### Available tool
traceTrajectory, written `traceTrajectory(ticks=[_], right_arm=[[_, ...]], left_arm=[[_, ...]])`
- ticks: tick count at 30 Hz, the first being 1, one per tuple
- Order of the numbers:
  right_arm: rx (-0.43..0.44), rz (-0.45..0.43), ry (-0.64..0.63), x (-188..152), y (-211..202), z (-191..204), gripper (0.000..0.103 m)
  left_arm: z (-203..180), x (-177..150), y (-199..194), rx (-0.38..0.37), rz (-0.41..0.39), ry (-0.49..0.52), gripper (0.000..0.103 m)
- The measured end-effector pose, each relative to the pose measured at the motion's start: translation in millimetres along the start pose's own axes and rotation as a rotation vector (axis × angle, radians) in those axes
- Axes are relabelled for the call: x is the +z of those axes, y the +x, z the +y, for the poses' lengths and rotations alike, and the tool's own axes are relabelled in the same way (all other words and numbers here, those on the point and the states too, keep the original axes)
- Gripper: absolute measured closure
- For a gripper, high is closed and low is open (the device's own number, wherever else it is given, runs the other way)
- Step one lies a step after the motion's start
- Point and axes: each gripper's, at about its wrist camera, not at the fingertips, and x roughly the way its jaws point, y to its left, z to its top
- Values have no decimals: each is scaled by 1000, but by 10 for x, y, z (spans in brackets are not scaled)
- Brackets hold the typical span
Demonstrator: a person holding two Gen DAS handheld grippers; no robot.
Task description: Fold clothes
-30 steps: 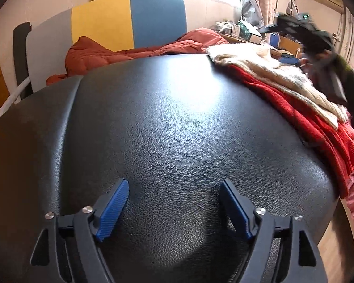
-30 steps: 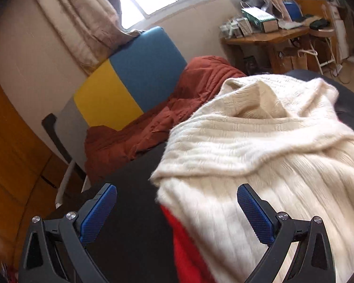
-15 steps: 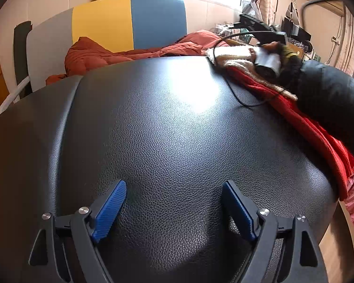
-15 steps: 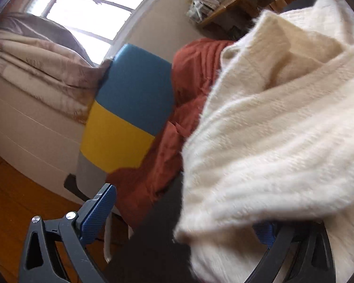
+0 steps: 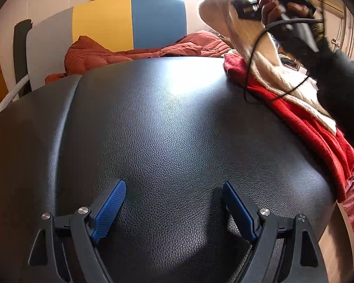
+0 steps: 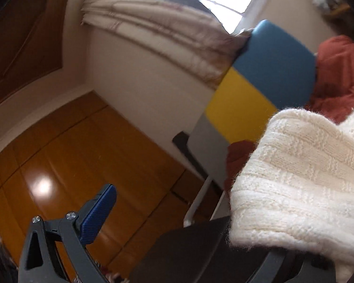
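Above the black leather table (image 5: 167, 122), left gripper (image 5: 173, 208) held low, jaws wide, gripping nothing. Right gripper (image 5: 275, 2) raised high, cream sweater (image 6: 302, 179) draped over one finger; grip impossible to tell. Red garment (image 5: 302, 120) beneath, along the table's right edge.

In the right wrist view, the cream sweater (image 6: 302, 176) drapes over the right gripper's (image 6: 191, 231) right finger and hides its pad, so its grip cannot be judged. The sweater runs off the right edge. The curtain (image 6: 153, 23) is blurred. In the left view, the red garment (image 5: 306, 122) is cut off at the right.
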Motion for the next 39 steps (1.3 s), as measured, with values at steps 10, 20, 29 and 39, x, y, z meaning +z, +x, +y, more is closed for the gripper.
traceTrajectory(ticks=[10, 20, 29, 39], right_arm=[[-8, 187, -226, -477, 1064, 1316, 0], [-683, 803, -1016, -2268, 2805, 1625, 0], [-650, 856, -557, -2438, 2282, 786, 0], [-852, 654, -419, -1949, 626, 313, 0]], left_arm=[[489, -111, -427, 5, 17, -160, 25], [1270, -536, -1190, 126, -87, -358, 25], [1356, -664, -1277, 164, -94, -335, 25], [817, 67, -937, 243, -145, 21, 25]])
